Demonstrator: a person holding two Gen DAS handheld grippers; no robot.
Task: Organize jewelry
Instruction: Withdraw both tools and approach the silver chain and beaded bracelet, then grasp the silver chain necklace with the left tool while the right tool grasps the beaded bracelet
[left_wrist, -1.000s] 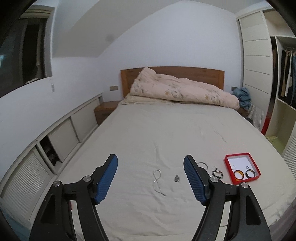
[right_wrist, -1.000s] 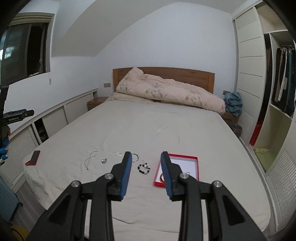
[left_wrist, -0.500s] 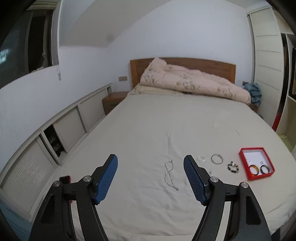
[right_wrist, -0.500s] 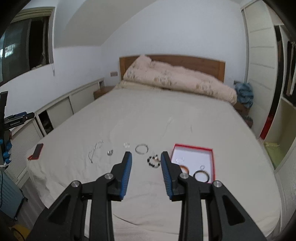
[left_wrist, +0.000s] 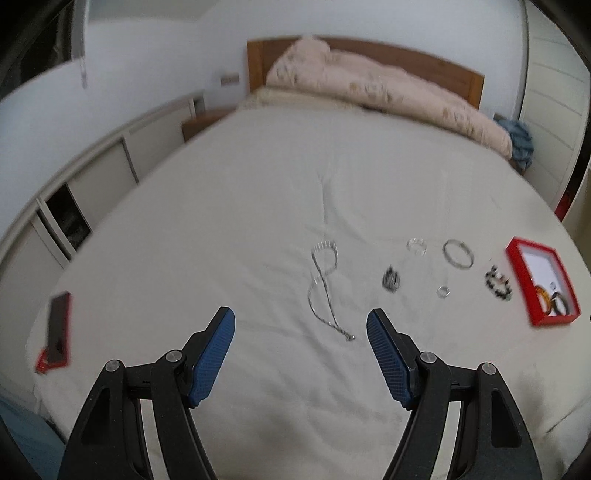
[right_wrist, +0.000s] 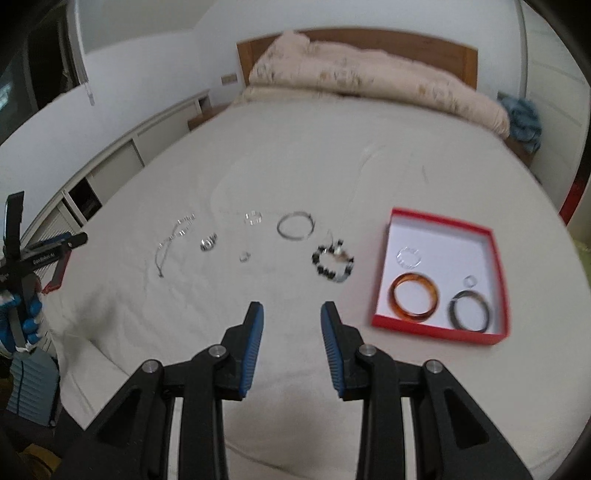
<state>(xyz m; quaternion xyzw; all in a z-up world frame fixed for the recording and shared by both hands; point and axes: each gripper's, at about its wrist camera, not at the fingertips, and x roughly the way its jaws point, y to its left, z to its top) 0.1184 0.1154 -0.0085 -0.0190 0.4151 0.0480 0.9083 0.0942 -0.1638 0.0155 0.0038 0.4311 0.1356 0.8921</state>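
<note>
Left wrist view first: the left gripper (left_wrist: 300, 321) hangs over the bed (left_wrist: 229, 192) with its blue fingers spread wide and nothing between them, and the silver chain necklace (left_wrist: 324, 286) lies just beyond the gap, toward twelve o'clock. A phone in a red case (left_wrist: 57, 328) sits out at nine o'clock near the bed edge. Over to the right wrist view: the right gripper (right_wrist: 291, 309) stands part open, empty too. From its ten o'clock run a dark pendant (right_wrist: 208, 242), a clear ring (right_wrist: 252, 217), a silver bangle (right_wrist: 295, 225) and a beaded bracelet (right_wrist: 332, 261). At two o'clock the red box (right_wrist: 380, 280) holds an amber bangle (right_wrist: 414, 297) and a dark bangle (right_wrist: 470, 310).
</note>
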